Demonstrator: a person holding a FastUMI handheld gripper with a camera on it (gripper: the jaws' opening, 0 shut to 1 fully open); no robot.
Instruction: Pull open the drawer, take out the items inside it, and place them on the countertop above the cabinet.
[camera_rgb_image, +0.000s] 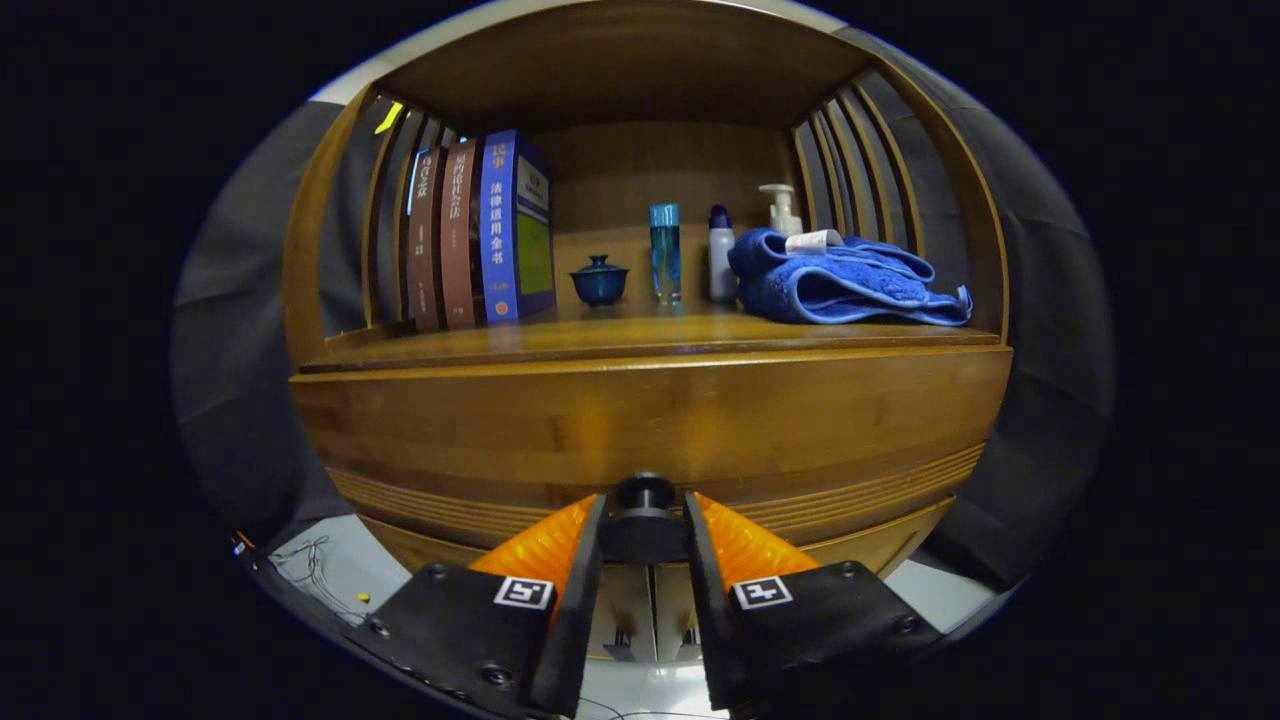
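The step in hand looks to be the pull on the drawer (650, 430), and the gripper (645, 525) is already set for it: its jaws are closed in on the dark round knob (645, 492) at the lower middle of the drawer front, one finger on each side of it and, as far as the view lets me judge, both pressing on it. To do this well, I would keep the grip firm and draw straight back, square to the drawer front, without lifting or twisting, since a small round knob could slip out of the fingers if the pull goes off-line; a slow, steady pull would also keep whatever lies inside from sliding about. The drawer appears still closed, its front flush under the edge of the bench (650, 350), so nothing of its contents can be seen yet. The knob sits right between the jaws, touching them, with the drawer front directly beyond. On the bench above, books (480, 235) stand toward the left end, a small lidded cup (599, 281) and bottles (665, 250) near the back middle, and a folded blue towel (845, 285) toward the right end, leaving bare wood along the front edge for the items to come.
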